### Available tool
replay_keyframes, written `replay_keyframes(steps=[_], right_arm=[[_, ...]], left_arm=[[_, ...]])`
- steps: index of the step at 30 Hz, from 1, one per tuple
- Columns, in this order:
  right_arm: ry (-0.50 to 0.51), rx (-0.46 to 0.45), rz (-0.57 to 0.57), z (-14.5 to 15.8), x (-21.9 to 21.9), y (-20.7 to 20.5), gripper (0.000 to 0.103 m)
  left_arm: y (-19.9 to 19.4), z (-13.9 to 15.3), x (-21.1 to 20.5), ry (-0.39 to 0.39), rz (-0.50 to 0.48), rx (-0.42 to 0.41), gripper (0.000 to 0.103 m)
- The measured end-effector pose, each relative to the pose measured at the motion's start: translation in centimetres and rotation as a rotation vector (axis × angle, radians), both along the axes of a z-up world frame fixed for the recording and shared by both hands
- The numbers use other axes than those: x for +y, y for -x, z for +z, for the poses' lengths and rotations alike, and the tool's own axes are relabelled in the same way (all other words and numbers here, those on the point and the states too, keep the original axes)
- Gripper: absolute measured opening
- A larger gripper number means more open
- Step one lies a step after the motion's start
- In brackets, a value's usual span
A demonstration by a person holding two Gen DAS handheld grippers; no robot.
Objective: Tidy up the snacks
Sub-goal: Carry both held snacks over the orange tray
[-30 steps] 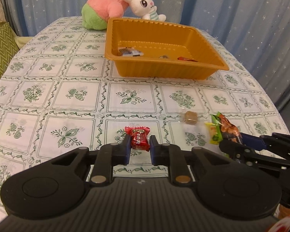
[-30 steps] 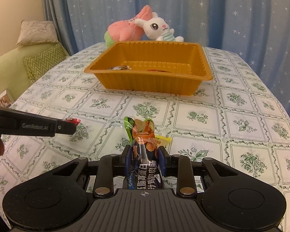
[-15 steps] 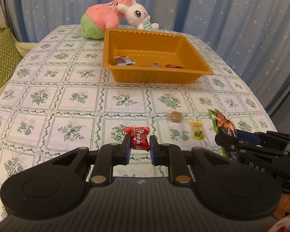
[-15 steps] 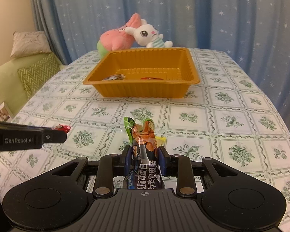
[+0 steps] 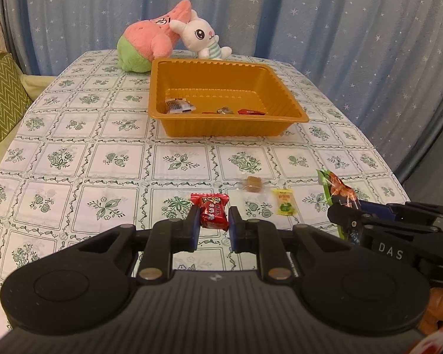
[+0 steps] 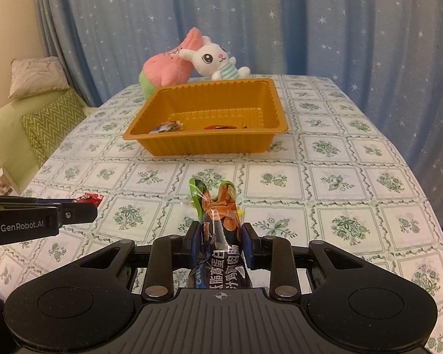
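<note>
With both snacks clamped and held above the tabletop [image 5: 73, 162], we note the relation that matters: the tray [image 5: 226, 131] lies straight ahead of each hand-held gripper, well apart from both.

Left hand-held gripper [image 5: 214, 224]: pinching the red candy [image 5: 211, 211], jaws pressed on its two sides, wrapper upright between them. From this view the tray sits ahead, nearly centred, only slightly to the right.

Right hand-held gripper [image 6: 220, 243]: pinching the sausage pack [image 6: 218, 224]. We read its long axis as running forward along the fingers, green-orange end pointing toward the tray [image 6: 206, 144], dark printed end back toward the camera. Here the tray sits ahead and a little to the left.

Neither side looks clearly nearer; the two grippers hang side by side, left one visible at the left edge of the right view. We judge both need a forward carry, converging slightly inward.

Tray contents: a few small wrapped pieces along the near wall. Loose on the cloth, between the grippers and ahead of them: a brown sweet [image 5: 253, 183] and a yellow sachet [image 5: 285, 202], just beside each other. Two plush toys [image 5: 168, 41] sit beyond the tray's far rim.
</note>
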State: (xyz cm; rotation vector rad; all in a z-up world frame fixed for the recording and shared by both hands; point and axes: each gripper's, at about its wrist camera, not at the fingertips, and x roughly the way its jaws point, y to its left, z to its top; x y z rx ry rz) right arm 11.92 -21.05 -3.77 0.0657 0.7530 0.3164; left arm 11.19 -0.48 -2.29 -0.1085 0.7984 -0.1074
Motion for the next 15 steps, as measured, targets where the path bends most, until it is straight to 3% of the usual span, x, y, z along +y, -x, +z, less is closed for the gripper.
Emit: replay_keyframes(steps=[15], right_arm=[[0.0,0.005,-0.026,0.6,-0.64,-0.13,0.029]], left_arm=[[0.06,0.45,-0.05,0.008,-0.012,-0.012,0.017]])
